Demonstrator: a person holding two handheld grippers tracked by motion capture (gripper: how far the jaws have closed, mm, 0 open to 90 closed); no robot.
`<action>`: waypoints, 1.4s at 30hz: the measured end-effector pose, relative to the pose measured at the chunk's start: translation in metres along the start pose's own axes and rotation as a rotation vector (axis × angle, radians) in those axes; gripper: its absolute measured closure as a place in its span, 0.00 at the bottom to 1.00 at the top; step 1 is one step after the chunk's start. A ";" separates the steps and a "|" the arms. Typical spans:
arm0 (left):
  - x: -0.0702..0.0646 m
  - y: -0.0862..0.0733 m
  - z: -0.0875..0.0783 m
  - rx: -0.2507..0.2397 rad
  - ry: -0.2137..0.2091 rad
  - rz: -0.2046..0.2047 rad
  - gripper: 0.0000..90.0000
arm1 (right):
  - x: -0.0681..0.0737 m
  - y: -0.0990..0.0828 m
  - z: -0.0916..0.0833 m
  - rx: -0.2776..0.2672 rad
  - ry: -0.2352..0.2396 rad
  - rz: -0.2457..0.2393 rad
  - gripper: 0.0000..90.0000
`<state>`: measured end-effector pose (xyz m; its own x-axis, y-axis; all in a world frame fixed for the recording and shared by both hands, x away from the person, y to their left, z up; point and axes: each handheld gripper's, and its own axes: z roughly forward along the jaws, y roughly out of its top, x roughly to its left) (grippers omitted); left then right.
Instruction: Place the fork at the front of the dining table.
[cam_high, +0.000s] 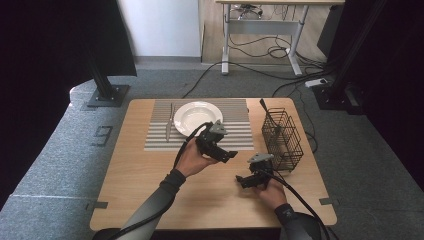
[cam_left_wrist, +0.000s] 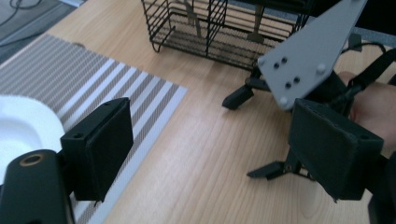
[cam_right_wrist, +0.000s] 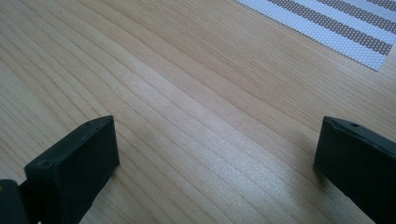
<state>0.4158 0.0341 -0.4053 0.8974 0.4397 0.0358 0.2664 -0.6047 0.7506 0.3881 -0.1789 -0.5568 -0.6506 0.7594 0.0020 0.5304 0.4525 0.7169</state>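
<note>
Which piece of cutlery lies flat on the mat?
The knife, left of the plate; the other pieces stand upright in the wire basket.

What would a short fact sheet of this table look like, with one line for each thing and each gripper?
table: light wood
placemat: striped, at the far side
plate: white, empty, on the placemat
knife: on the placemat, left of the plate
wire basket: black, at the right edge, cutlery standing in it
left gripper: open, nothing between its jaws, held near the plate
right gripper: open, empty, low over bare wood
</note>
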 end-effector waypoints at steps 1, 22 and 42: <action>-0.001 0.005 0.002 0.000 -0.002 0.008 0.16 | 0.000 0.000 0.000 0.000 0.000 -0.001 0.00; -0.017 0.083 0.043 -0.012 -0.069 0.069 0.24 | 0.001 0.000 0.000 0.001 0.007 -0.008 0.00; -0.025 0.099 0.092 0.043 -0.125 0.006 0.74 | 0.003 0.000 0.000 0.002 0.019 -0.018 0.00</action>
<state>0.4516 -0.0976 -0.3924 0.9353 0.3511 -0.0442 0.2731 -0.6366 0.7213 0.3859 -0.1771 -0.5569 -0.6702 0.7422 0.0028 0.5199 0.4668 0.7154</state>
